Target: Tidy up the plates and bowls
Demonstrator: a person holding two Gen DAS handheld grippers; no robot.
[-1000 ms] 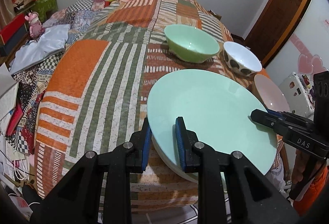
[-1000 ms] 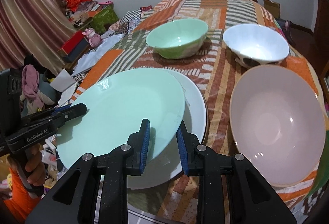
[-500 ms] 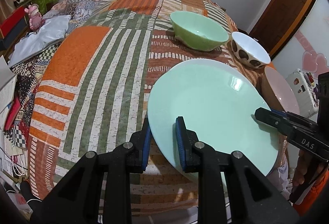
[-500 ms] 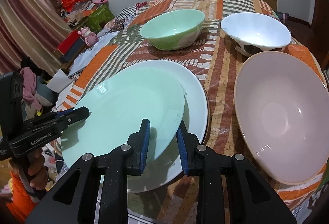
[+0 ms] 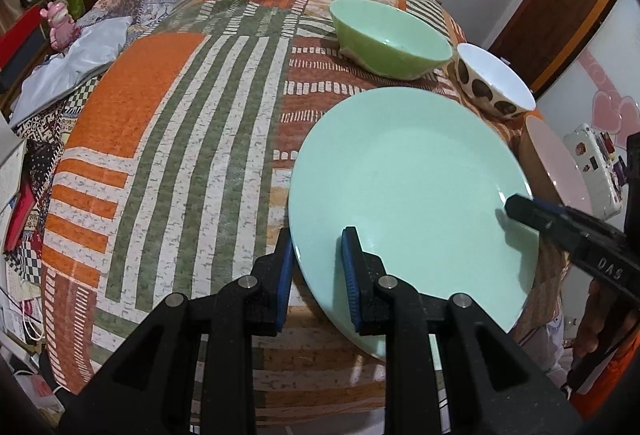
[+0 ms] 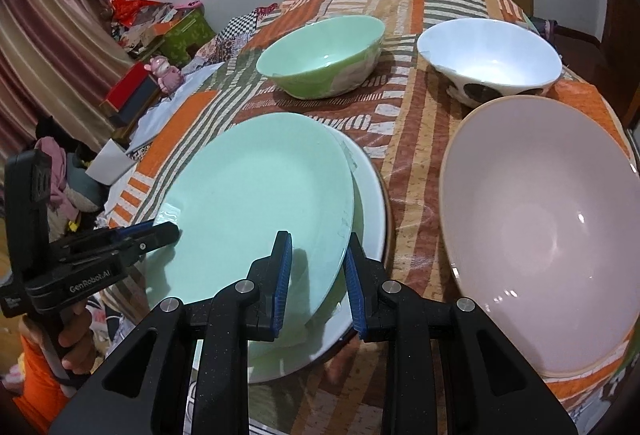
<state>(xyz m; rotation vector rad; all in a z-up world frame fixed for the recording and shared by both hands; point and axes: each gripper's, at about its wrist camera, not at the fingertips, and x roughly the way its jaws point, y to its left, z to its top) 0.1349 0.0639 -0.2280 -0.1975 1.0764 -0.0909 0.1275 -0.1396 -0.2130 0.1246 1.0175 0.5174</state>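
Note:
A mint green plate (image 5: 412, 187) (image 6: 260, 191) hangs between my two grippers, just above a white plate (image 6: 370, 195) that lies on the patchwork tablecloth (image 5: 160, 123). My left gripper (image 5: 318, 239) is shut on the plate's near left rim. It shows in the right wrist view as a black tip (image 6: 168, 231) on that rim. My right gripper (image 6: 318, 243) is shut on the opposite rim, and its tip (image 5: 516, 205) shows in the left wrist view. The left wrist view has the white plate hidden under the green one.
Behind the plates stand a green bowl (image 5: 390, 39) (image 6: 320, 55) and a white bowl with brown spots (image 5: 494, 87) (image 6: 488, 55). A large pink bowl (image 6: 540, 235) sits right of the plates. Boxes and a pink toy (image 5: 60, 23) crowd the floor left of the table.
The left side of the green plate has sunk toward the white plate, which no longer shows in the left wrist view. Both grips hold as before.

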